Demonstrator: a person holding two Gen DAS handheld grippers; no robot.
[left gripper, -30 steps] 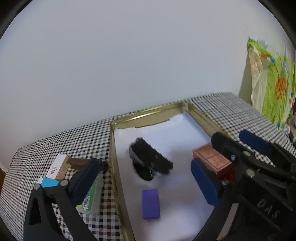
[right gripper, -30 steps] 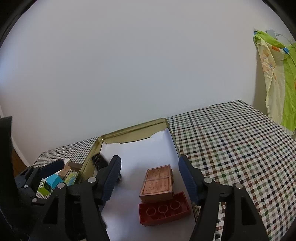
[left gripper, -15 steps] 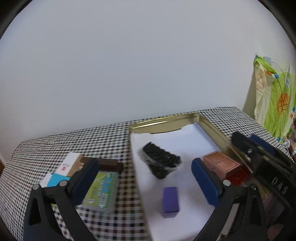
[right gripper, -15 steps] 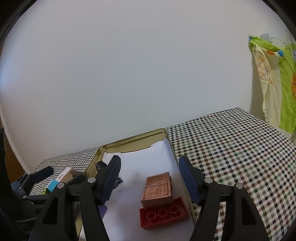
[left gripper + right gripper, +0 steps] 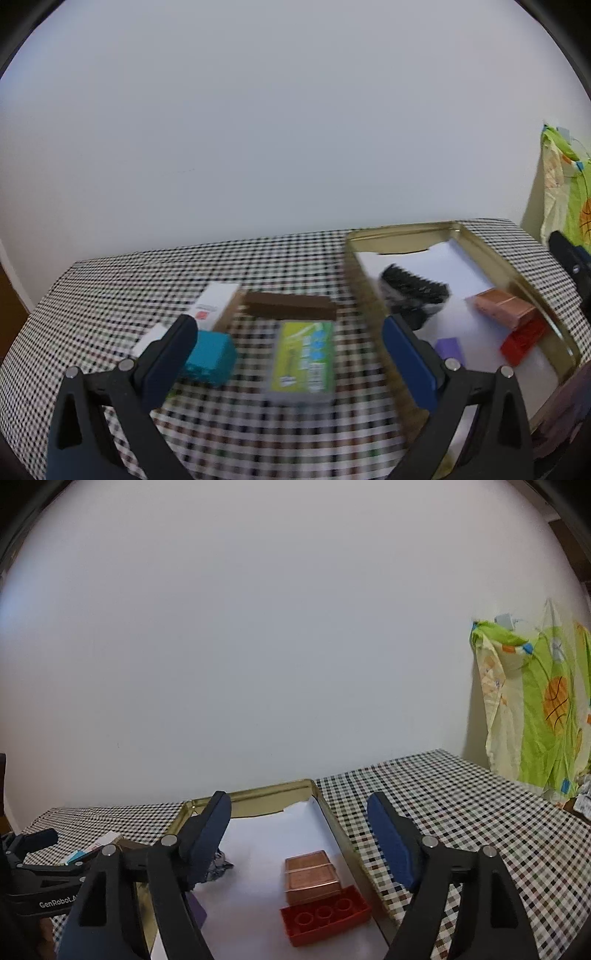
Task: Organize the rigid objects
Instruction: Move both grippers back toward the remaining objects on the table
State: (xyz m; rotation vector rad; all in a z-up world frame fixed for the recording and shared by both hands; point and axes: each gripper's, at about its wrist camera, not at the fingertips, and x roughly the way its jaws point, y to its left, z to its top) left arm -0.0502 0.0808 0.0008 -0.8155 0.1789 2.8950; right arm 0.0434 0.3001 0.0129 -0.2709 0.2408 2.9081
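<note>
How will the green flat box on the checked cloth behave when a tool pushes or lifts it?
The green flat box lies flat on its wide face, so it will probably slide rather than tip or roll. It looks like a thin, rigid case, likely light. Its smooth sides may slip a little between the pads, and the checked cloth could bunch under a push.

Copper block (image 5: 312, 874) and red brick (image 5: 325, 919) lie touching in the gold tray (image 5: 343, 843).

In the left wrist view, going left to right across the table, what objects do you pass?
teal block → green box → black brush → purple block → copper box → red brick
</note>
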